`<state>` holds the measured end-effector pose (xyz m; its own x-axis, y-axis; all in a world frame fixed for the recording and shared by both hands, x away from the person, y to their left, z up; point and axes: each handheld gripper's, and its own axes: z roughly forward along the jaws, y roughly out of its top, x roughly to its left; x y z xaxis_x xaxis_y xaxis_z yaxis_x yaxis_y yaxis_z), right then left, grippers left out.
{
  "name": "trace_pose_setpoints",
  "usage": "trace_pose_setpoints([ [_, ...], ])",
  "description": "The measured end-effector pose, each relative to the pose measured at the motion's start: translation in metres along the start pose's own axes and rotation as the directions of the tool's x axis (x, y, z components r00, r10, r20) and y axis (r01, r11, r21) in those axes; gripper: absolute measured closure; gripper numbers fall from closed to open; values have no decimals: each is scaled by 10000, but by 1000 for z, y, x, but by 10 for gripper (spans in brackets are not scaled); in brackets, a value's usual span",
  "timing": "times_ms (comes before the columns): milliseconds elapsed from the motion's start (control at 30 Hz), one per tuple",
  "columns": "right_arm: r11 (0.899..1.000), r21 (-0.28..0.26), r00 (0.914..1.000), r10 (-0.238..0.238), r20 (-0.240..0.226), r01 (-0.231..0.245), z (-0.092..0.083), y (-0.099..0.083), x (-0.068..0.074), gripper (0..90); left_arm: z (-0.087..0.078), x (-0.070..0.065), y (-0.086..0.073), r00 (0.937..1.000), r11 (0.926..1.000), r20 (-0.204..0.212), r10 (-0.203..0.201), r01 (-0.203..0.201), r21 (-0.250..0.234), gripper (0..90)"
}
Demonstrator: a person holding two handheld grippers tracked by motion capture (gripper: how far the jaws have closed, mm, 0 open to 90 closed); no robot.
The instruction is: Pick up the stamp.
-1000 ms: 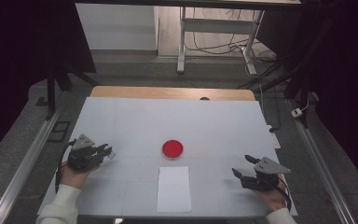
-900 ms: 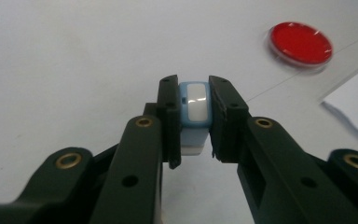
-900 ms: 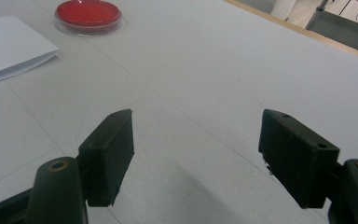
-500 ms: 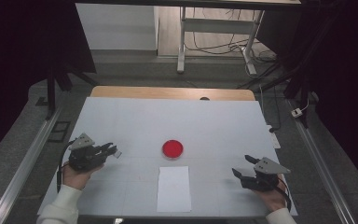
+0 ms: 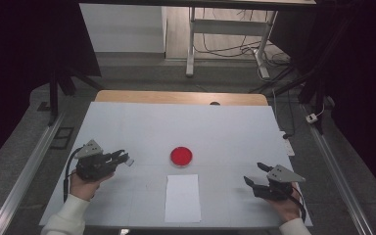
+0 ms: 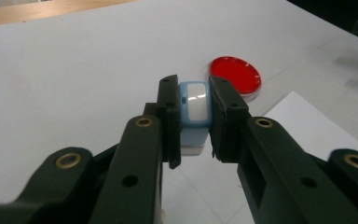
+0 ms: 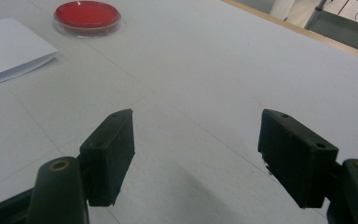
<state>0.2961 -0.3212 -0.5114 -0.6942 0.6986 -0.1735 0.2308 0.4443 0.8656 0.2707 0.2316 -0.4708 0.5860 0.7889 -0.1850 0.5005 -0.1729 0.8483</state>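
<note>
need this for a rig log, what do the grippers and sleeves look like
Both grippers, left and right, are black, with two blocky jaws, brass-ringed screw holes, a grey three-cornered plate on top and a dark cable trailing back. The sleeves are white.

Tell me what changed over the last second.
The left gripper, shut on a small blue and white block, edged a little toward the red dish; its grip did not change. The right gripper stayed open in place at the table's right. The dish and the white paper did not move.
</note>
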Motion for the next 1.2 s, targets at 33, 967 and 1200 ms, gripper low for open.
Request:
trace_pose_setpoints([
  [33,10000,0,10000,0,0,0,0,0,0,266,0,-1,0,10000,10000,47,-3,3,-15,753],
  [967,10000,35,10000,49,40,-49,1,0,1,270,16,-27,11,9957,9991,837,398,-388,-141,752],
  [1200,10000,25,10000,65,47,-65,0,0,1,270,22,-34,16,9933,9988,1053,486,-471,-158,751],
])
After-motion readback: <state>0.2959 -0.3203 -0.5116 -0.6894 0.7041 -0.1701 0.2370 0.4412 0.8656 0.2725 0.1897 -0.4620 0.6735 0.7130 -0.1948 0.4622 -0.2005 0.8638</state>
